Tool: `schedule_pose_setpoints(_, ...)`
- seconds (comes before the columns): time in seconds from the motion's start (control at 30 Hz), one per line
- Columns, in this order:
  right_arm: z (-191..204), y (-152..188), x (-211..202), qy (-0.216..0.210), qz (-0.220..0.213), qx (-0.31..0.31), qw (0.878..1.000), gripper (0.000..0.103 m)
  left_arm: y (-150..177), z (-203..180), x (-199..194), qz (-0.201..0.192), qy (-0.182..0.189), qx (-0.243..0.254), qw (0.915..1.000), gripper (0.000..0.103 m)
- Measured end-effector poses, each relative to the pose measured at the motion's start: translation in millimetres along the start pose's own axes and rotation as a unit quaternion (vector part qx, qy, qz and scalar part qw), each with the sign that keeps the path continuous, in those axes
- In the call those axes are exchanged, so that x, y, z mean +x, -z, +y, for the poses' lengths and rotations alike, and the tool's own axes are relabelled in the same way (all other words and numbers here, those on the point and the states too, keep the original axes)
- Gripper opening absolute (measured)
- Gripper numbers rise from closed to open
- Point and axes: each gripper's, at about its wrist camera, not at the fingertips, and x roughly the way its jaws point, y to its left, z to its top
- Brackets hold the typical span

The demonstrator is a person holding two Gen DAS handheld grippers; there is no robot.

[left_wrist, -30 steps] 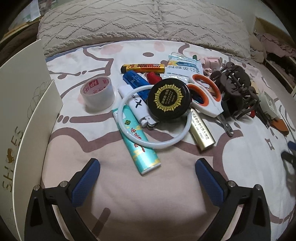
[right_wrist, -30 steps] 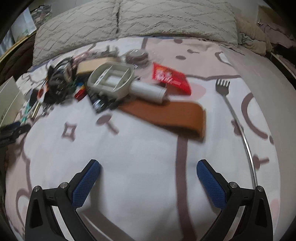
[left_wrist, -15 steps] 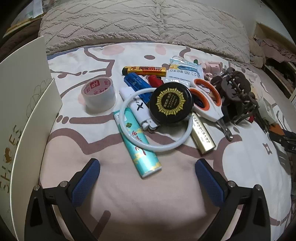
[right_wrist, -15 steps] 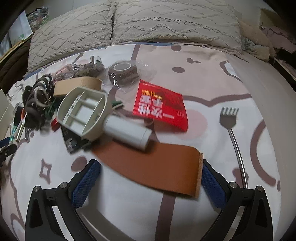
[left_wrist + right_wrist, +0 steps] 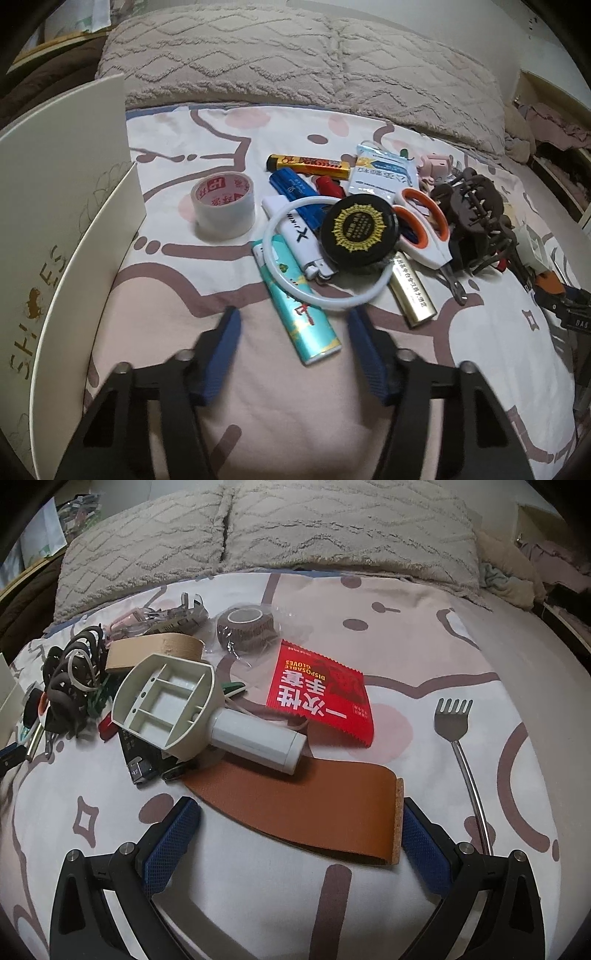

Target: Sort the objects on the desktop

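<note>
— Anything readable among all this?
— The cream cardboard box wall (image 5: 55, 229) carries gold letters reading "SH ES", with a small gold figure between them.
— And on the right?
— The red crinkle-edged foil packet (image 5: 317, 694) says "DISPOSABLE GLOVES" above large white Chinese characters. The white plastic lighter (image 5: 301, 238) shows a black "X".

On the bedsheet (image 5: 166, 166), a tape roll (image 5: 223, 205) stood left of the pile, with a shoebox lid (image 5: 55, 229) further left. A round tin (image 5: 360, 230) rested on a plastic ring (image 5: 328, 254) that lay over two lighters (image 5: 299, 236); scissors (image 5: 424, 232) lay to its right, hair claws (image 5: 474, 212) beyond. In the right view, a lint-roller handle (image 5: 207, 712) lay partly on a leather strip (image 5: 314, 808), a glove packet (image 5: 319, 694) behind it, a back scratcher (image 5: 460, 746) at right.
</note>
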Motion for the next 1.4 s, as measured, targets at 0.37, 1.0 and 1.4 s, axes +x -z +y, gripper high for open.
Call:
schedule_pose_setpoints(0.37, 1.1, 3.8, -1.4, -0.002, -0.013, 0.003, 1.000, 0.103, 3.5, -3.9, -3.3, -0.008, 0.018, 0.014, 0.9997, 0.031)
schedule_pose_setpoints(1.0, 32.6, 12.9, -19.5, -0.083, -0.057, -0.076, 0.992, 0.103, 21.6, -19.5, -23.0, -0.015, 0.037, 0.039, 0.9984, 0.030)
schedule_pose_setpoints(1.4, 88.2, 43.3, -43.9, -0.174, -0.045, -0.207, 0.962, 0.103, 35.9, -37.3, -35.6, -0.009, 0.074, 0.064, 0.9952, 0.026)
